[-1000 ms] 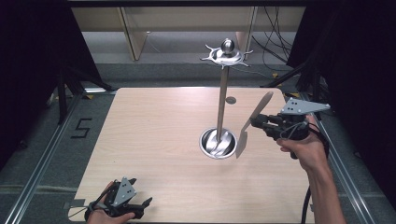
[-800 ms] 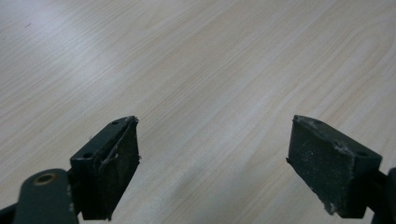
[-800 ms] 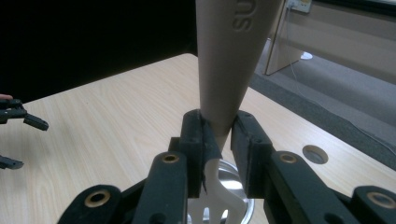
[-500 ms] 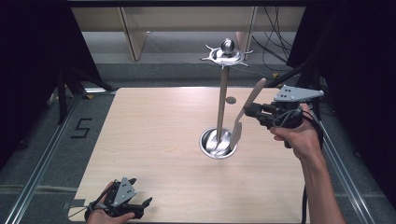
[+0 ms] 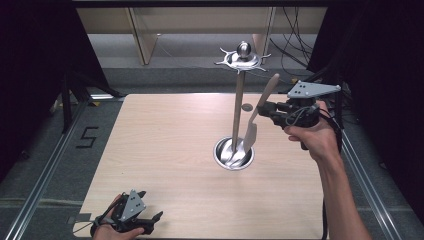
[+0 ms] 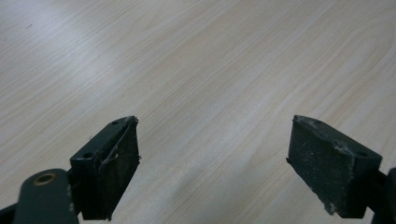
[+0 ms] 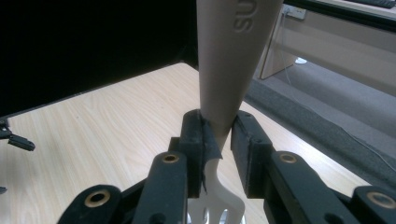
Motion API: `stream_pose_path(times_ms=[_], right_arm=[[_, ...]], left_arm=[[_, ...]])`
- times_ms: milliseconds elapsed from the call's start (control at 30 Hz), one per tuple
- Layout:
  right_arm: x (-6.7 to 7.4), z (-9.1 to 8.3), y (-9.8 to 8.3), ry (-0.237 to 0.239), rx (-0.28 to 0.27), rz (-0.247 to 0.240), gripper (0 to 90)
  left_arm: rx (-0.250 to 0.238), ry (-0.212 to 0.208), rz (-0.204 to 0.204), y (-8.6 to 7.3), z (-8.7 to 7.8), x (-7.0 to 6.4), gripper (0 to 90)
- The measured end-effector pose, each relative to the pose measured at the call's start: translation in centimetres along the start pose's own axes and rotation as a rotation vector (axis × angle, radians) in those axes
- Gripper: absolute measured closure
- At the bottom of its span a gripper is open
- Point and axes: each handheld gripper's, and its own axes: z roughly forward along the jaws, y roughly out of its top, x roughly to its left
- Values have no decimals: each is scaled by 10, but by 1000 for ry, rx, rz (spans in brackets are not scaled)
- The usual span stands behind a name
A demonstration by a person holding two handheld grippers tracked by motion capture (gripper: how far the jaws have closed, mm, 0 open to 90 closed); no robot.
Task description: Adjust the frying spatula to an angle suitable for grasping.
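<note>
Right hand-held gripper (image 5: 270, 107) clamped on slotted spatula (image 5: 256, 120) beside stand (image 5: 239, 107): best kept firm, handle top (image 7: 233, 42) guided to a hook; left hand-held gripper (image 5: 150, 220) open, idle on bench (image 5: 165, 145).

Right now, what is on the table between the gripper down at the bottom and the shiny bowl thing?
Nothing. In the high view, only bare wooden table lies between the left gripper and the metal stand's bowl-shaped base.

Light: you're working under bright overhead light, the surroundings lying dark.
Glare: the table (image 6: 196, 70) is shining pale at its far-left corner.
Focus: your right gripper (image 7: 218, 135) view is blurring up close.
</note>
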Motion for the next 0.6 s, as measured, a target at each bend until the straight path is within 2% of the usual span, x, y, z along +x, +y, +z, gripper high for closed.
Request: stream_pose_path(times_ms=[33, 100, 133, 200, 233, 333, 367, 400, 433, 500, 533, 600], right_arm=[[1, 2, 1, -18, -17, 3, 755], [-1, 1, 3, -10, 0, -11, 755], [0, 2, 4, -5, 7, -2, 755], [0, 4, 5, -20, -11, -2, 755], [-2, 3, 6, -10, 4, -14, 755], [-1, 5, 7, -13, 2, 8, 755], [-3, 5, 8, -12, 10, -8, 755], [-2, 5, 9, -11, 21, 8, 755], [-4, 6, 9, -14, 19, -6, 755], [-2, 9, 9, -23, 2, 8, 755], [-3, 9, 10, -29, -1, -6, 755], [-2, 10, 11, -7, 12, -2, 755]], left_arm=[[0, -1, 0, 0, 0, 0, 159], [1, -2, 1, 0, -1, 0, 159], [2, -2, 1, 0, -1, 0, 159], [1, -3, 0, 0, 0, 0, 159], [1, -3, 0, 0, 0, 0, 159], [0, -4, 0, 0, -1, 0, 159], [1, -3, 1, 0, -1, 0, 159], [1, -2, 1, 0, -1, 0, 159], [1, -3, 0, 0, -1, 0, 159], [2, -4, 1, 0, 0, 0, 159], [2, -3, 2, 0, 0, 0, 159], [0, -3, 1, 0, 0, 0, 159]])
